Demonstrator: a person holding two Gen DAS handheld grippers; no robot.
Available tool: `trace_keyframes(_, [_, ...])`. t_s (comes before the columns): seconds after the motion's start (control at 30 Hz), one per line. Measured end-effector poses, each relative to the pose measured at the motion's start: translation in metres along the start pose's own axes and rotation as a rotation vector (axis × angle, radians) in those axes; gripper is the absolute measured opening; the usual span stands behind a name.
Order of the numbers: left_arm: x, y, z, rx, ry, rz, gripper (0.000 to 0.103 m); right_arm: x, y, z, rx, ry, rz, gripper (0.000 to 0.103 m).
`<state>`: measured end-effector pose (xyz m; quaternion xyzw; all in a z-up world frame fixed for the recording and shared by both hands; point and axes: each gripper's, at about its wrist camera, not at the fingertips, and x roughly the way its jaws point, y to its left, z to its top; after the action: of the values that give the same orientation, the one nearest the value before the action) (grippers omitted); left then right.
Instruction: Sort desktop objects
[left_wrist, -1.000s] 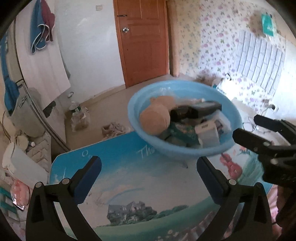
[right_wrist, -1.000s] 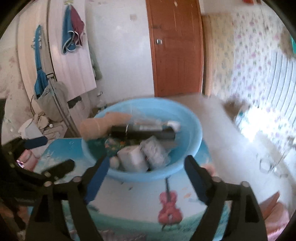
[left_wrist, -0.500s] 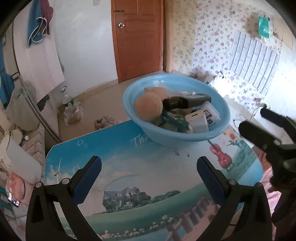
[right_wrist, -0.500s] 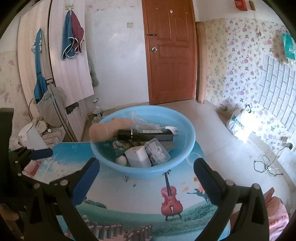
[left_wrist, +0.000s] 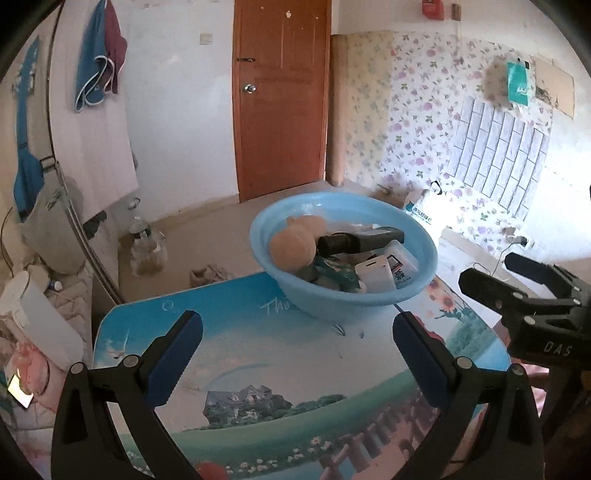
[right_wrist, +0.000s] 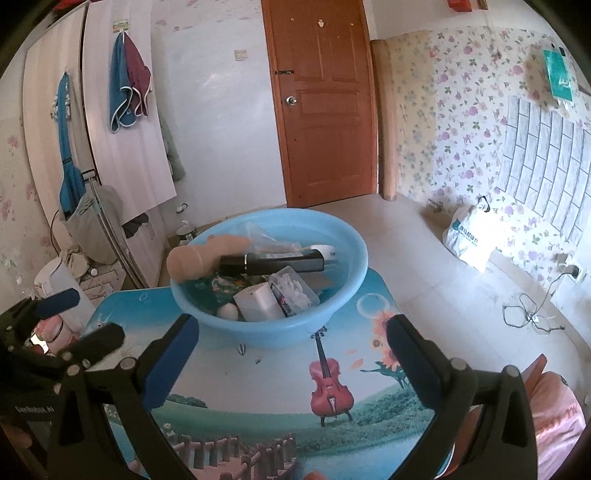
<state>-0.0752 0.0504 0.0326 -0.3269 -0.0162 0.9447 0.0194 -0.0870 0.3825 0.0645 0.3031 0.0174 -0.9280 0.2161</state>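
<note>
where the printed table (left_wrist: 258, 373) ends, tiled floor (right_wrist: 424, 266) meets a wooden door (right_wrist: 325, 110).

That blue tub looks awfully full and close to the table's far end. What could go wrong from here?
1. The blue basin sits at the table's far edge; a push from the tongs might slide it off.
2. The tan plush toy pokes over the rim and the black box lies across the pile, so lifting anything underneath could tip them out.
3. Both tongs hang open close together and could bump.
</note>
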Motion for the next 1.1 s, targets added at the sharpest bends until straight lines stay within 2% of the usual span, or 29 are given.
trace_keyframes(0.1, [-0.001,-0.001,0.0,0.006,0.002,-0.014,0.103,0.0,0.0,-0.001,-0.001,0.003,0.003,0.103])
trace_keyframes(0.23, [-0.001,0.003,0.0,-0.052,0.005,-0.083,0.103,-0.001,0.001,-0.002,-0.007,0.011,-0.005,0.103])
trace_keyframes(0.37, [0.001,0.002,-0.003,-0.047,0.01,-0.023,0.103,0.0,0.0,-0.003,0.001,0.017,-0.011,0.103])
trace_keyframes(0.6, [-0.007,0.002,-0.002,-0.049,-0.039,-0.009,0.103,0.002,-0.002,-0.006,0.003,0.032,-0.012,0.103])
trace_keyframes(0.83, [-0.014,0.003,-0.002,-0.038,-0.084,-0.016,0.103,0.004,-0.004,-0.009,0.013,0.035,-0.005,0.103])
trace_keyframes(1.1, [-0.013,0.002,-0.003,-0.046,-0.074,-0.052,0.103,0.007,-0.004,-0.013,0.012,0.044,-0.003,0.103])
